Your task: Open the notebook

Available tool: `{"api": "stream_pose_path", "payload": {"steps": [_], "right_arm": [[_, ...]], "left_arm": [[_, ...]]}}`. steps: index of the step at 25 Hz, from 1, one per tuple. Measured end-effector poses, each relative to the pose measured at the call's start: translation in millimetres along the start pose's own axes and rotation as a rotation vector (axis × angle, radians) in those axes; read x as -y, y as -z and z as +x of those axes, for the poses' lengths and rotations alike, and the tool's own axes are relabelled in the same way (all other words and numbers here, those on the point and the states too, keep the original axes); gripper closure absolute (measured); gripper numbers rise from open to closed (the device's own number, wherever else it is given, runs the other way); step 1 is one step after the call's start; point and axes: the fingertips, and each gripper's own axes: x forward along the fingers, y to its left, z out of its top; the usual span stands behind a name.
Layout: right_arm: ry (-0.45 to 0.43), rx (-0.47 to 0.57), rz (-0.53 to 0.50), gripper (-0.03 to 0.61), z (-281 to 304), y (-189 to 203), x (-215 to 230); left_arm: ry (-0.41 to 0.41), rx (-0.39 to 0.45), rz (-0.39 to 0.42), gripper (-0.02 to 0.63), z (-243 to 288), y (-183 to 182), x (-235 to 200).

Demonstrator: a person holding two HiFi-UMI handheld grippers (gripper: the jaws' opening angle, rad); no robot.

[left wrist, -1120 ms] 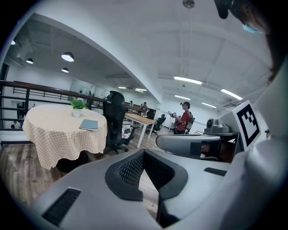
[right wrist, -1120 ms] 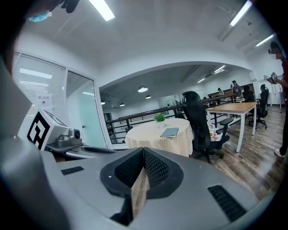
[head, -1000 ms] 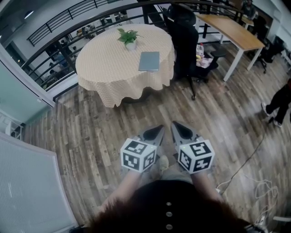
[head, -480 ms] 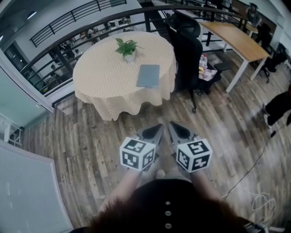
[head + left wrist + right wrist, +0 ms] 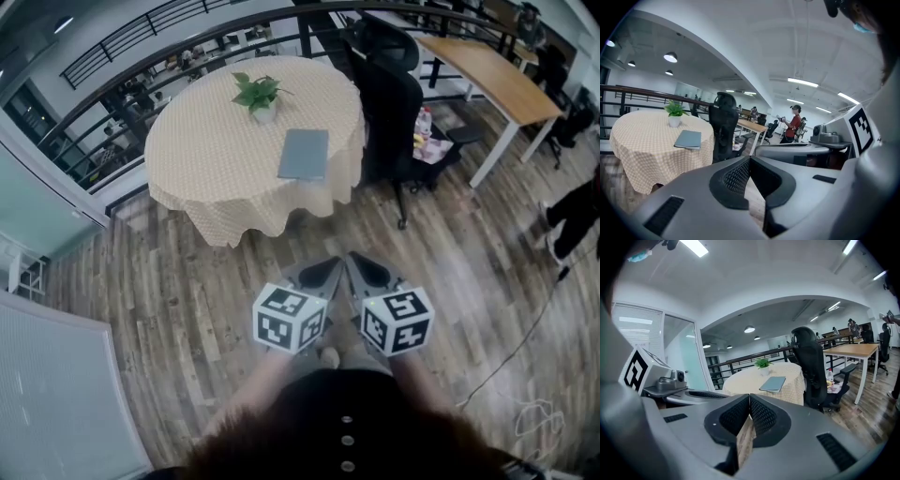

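Observation:
A closed grey-blue notebook (image 5: pixel 304 155) lies flat near the right edge of a round table (image 5: pixel 206 159) covered with a checked cloth. It also shows in the left gripper view (image 5: pixel 688 139) and the right gripper view (image 5: pixel 773 384). My left gripper (image 5: pixel 331 264) and right gripper (image 5: pixel 352 260) are held side by side over the wooden floor, well short of the table and pointing toward it. Both are shut with nothing between their jaws, as each gripper's own view confirms: left gripper (image 5: pixel 750 158), right gripper (image 5: pixel 749 395).
A small potted plant (image 5: pixel 258 94) stands on the table beyond the notebook. A black office chair (image 5: pixel 384 84) is just right of the table, with a wooden desk (image 5: pixel 487 66) behind it. A person (image 5: pixel 574 214) stands at the right edge. A cable (image 5: pixel 511 352) trails across the floor.
The table, notebook and chair have drawn slightly closer and lower in the head view. Both grippers stay together and shut.

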Motion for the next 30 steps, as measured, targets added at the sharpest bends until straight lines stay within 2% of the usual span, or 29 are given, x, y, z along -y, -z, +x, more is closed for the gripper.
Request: {"api": "stream_pose_path", "payload": {"steps": [5, 12, 19, 30], "right_arm": [[0.018, -0.025, 0.029, 0.568, 2.8, 9.3, 11.4], [0.02, -0.034, 0.055, 0.568, 11.9, 12.4, 20.1], [0.044, -0.026, 0.058, 0.568, 40.0, -1.2, 37.2], [0.082, -0.045, 0.062, 0.568, 115.8, -35.7, 63.3]], "left_arm": [[-0.021, -0.014, -0.04, 0.603, 3.8, 6.4, -8.0], [-0.026, -0.032, -0.044, 0.604, 14.8, 5.6, -20.3], [-0.017, -0.036, -0.042, 0.603, 35.8, -6.6, -45.2], [0.021, -0.075, -0.036, 0.603, 76.4, -41.0, -113.6]]}}
